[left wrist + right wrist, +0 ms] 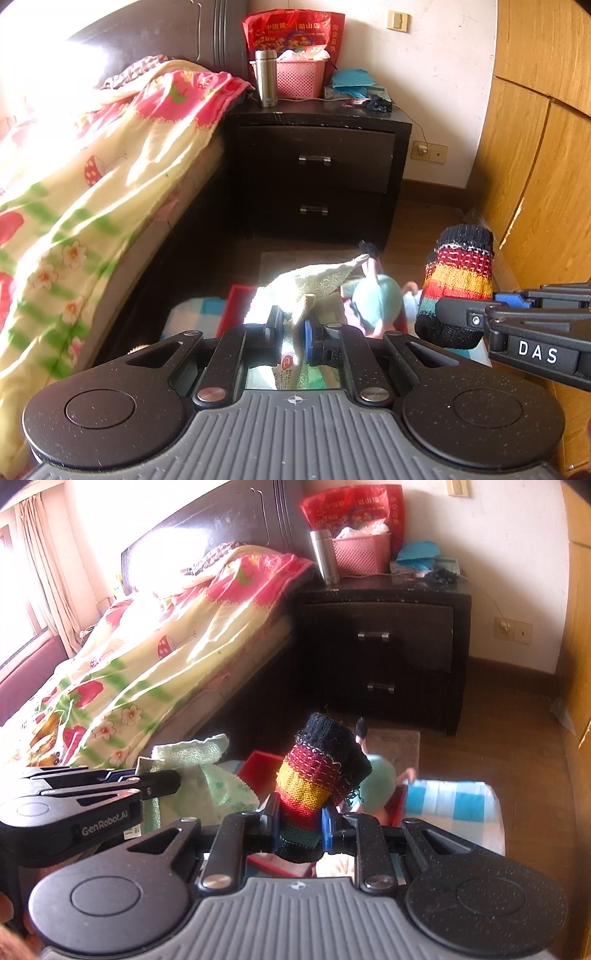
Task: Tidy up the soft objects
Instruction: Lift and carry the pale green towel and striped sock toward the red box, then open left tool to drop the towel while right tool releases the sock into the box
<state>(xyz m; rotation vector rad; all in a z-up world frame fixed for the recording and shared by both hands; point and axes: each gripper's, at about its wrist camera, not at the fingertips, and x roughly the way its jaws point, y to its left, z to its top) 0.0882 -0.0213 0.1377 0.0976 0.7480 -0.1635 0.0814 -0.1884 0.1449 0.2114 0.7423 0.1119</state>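
With the left tool [293,341] clamped on the pale cream terry cloth [317,280] and the right tool [300,829] clamped on the striped knitted sock [317,775], both above the red box [258,762] at twelve o'clock, carry them clear separately without snagging.

Light source: strong daylight from the curtained window [22,572] at ten o'clock.
Glare: the headboard [147,33] and quilt [92,155] are blown out white at ten o'clock.
Shadows: the nightstand [317,166] front and the bedside floor are dark.
Distortion: fisheye bends the wardrobe [546,110] at three o'clock.
Blur: slight softness overall.
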